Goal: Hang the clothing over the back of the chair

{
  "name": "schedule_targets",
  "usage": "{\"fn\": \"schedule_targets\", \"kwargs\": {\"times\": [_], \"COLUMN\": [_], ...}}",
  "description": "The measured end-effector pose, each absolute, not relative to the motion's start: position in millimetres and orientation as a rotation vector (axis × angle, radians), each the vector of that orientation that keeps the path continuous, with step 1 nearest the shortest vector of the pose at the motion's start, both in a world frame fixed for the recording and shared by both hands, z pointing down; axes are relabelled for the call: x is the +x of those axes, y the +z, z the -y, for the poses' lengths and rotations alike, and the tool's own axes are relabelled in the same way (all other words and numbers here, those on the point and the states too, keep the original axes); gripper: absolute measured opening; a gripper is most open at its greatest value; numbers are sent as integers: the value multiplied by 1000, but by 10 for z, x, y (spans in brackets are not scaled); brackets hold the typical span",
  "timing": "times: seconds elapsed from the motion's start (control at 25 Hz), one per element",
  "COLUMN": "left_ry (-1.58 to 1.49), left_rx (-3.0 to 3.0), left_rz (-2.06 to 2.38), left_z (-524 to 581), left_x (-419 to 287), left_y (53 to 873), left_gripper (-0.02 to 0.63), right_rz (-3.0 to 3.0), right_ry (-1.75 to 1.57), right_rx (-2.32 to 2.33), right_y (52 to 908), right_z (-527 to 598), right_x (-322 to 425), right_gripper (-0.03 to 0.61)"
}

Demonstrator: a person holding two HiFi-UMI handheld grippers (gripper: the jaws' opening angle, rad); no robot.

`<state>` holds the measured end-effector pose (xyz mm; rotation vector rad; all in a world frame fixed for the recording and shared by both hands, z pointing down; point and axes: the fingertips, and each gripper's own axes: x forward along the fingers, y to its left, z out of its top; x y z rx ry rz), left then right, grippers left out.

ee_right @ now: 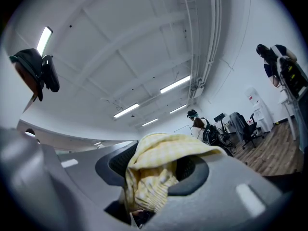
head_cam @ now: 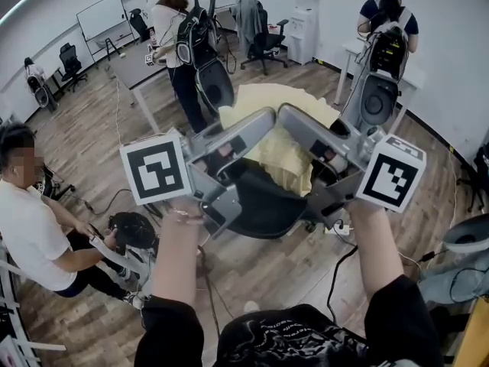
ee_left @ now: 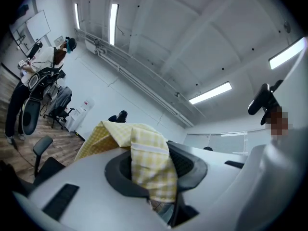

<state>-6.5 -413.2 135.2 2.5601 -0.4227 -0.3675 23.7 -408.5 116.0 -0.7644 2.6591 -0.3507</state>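
The wooden floor (head_cam: 84, 136) of an open office fills most of the head view, with other people at a bench (head_cam: 137, 63) on the far left and another on the far right. The black chair (head_cam: 263, 205) stands in the middle of the scene, close in front of the person. The clothing (head_cam: 289, 150), a pale yellow checked piece, is off the floor and spread above and just beyond the chair, reaching from left to right between the two raised hands. From here it cannot be told whether its far part touches the chair back or only hangs near it. The left tool (ee_left: 155, 179) has its jaws drawn in on a folded edge of the cloth, which bunches between them. The right tool (ee_right: 153, 179) is closed on another gathered edge in the same way, with cloth spilling over the top jaw. So the pick-up and the carry to the chair look done. What seems left is to lay the cloth across the top of the back, let it settle on both sides, and open both tools.
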Motion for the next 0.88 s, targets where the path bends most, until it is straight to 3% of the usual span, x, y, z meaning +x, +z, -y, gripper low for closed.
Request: {"fn": "schedule_targets", "kwargs": {"times": [0.2, 0.88], "left_ry": [-335, -275], "left_rx": [2634, 2519], "left_rz": [462, 454], "left_z": [3861, 3221], "left_x": [-546, -1012], "left_y": [1518, 2263], "left_gripper": [104, 104], "right_rz": [-2657, -2694], "right_ry": [-466, -725], "right_rx": [-679, -651], "right_y": [1386, 2165], "right_z": [3818, 3208], "right_x": [-245, -717], "right_gripper": [176, 176]}}
